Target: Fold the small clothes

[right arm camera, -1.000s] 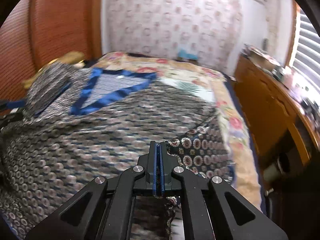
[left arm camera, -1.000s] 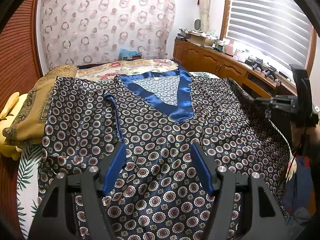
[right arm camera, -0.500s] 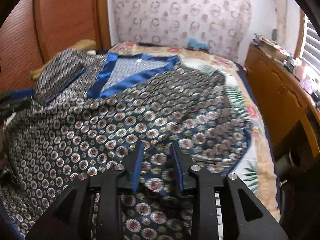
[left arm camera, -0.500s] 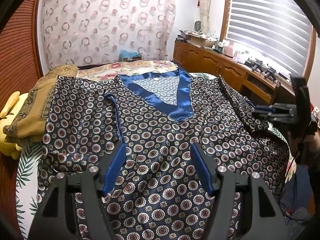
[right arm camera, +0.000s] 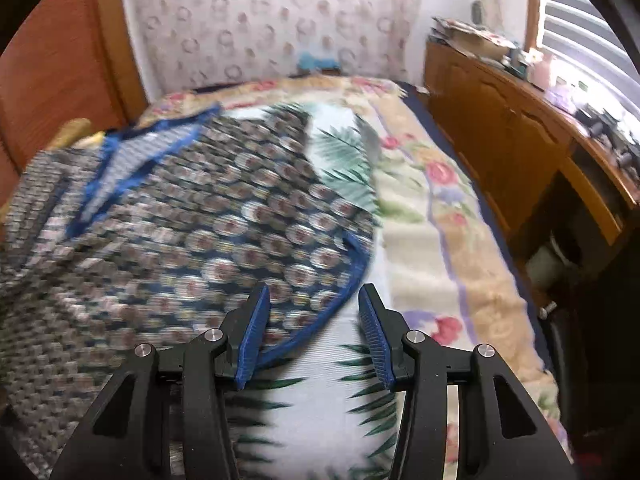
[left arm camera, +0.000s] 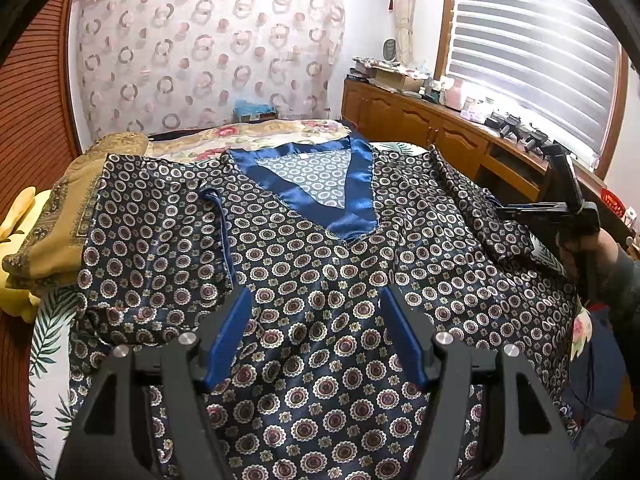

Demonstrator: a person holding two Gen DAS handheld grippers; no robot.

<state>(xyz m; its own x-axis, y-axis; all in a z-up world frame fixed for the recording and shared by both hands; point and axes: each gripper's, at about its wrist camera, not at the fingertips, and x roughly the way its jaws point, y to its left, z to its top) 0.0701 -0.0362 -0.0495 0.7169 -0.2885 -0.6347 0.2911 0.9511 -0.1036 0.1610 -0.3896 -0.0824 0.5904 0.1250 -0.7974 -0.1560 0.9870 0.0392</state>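
1. Left gripper (left arm camera: 314,312): jaws wide, empty, above the shirt's front.
2. Right gripper (right arm camera: 314,312): jaws opening, pads clear of cloth, over the sleeve's blue hem.
3. Shirt (left arm camera: 320,280): patterned, blue V-neck, spread flat on the bed (right arm camera: 432,264).
4. Yellow cushion (left arm camera: 60,220): beside the shirt's left shoulder.

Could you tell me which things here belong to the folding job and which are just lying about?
Belong to the job:
- patterned shirt, spread on the bed
- left gripper, open above it
- right gripper, jaws opening, gripping nothing

Lying about:
- mustard cloth
- yellow item
- cabinet clutter
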